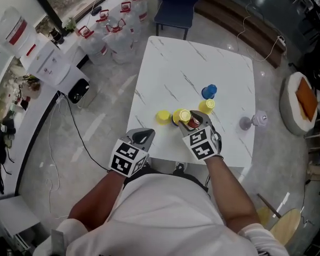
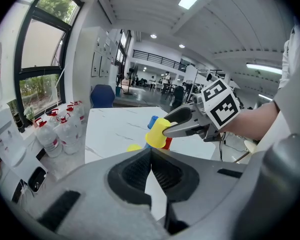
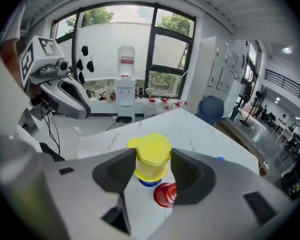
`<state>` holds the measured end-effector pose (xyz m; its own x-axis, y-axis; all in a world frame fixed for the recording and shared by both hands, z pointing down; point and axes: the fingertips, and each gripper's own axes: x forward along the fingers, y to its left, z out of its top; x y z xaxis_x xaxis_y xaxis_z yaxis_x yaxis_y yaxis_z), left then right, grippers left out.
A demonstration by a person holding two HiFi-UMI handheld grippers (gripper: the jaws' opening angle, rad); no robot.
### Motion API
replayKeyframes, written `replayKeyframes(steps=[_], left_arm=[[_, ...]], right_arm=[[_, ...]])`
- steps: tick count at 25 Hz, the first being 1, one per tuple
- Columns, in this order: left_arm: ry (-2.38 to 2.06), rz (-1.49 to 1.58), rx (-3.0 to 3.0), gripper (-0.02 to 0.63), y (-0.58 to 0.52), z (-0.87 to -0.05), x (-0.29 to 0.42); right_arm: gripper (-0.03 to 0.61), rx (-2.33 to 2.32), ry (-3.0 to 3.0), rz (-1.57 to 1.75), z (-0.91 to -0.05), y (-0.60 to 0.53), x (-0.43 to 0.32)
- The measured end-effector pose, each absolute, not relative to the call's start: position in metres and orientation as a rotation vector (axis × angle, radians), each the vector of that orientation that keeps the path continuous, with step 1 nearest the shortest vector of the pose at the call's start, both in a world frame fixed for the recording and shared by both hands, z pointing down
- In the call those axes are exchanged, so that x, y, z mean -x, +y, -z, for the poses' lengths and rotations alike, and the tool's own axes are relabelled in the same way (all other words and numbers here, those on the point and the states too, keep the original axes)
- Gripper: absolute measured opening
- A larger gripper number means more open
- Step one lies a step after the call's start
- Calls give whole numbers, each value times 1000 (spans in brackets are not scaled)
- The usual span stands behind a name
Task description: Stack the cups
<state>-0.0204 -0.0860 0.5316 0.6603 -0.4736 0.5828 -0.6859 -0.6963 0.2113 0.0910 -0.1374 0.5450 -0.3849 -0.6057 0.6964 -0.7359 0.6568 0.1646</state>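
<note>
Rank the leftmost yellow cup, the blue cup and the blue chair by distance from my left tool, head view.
1. Leftmost yellow cup, just ahead on the table.
2. Blue cup, farther right.
3. Blue chair, beyond the table's far edge.

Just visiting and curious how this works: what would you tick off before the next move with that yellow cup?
1. Right gripper grips yellow cup: ok, jaws press both its sides.
2. Cup lifted off the table: ok, the left gripper view shows it in the air.
3. Left gripper out of the way: ok, shut, empty, off to the side.
4. Cups to stack on: ok, red cup and second yellow cup stand on the table.
5. Held cup lined up over a target: cannot tell.
</note>
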Motion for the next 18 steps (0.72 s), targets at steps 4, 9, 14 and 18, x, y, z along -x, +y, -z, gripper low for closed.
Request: replayKeyframes(steps=[4,9,14,18], left_arm=[[-933,-690,-2444,6,-83,-534,34],[-963,-677,-2426,6,-81,-537,47],[-974,-673,-2416,6,-80,-539,51],[-963,-671,-2418,6,-82,-540,51]], right_arm=[[224,-982,-2113,-202,-553,-148,-65],[224,-953,-2107,-199,-560,-153,-55],[227,-930,-2111,-213,-568,-151,-50],[301,-942,-2134,-220,-564,-150,-49]])
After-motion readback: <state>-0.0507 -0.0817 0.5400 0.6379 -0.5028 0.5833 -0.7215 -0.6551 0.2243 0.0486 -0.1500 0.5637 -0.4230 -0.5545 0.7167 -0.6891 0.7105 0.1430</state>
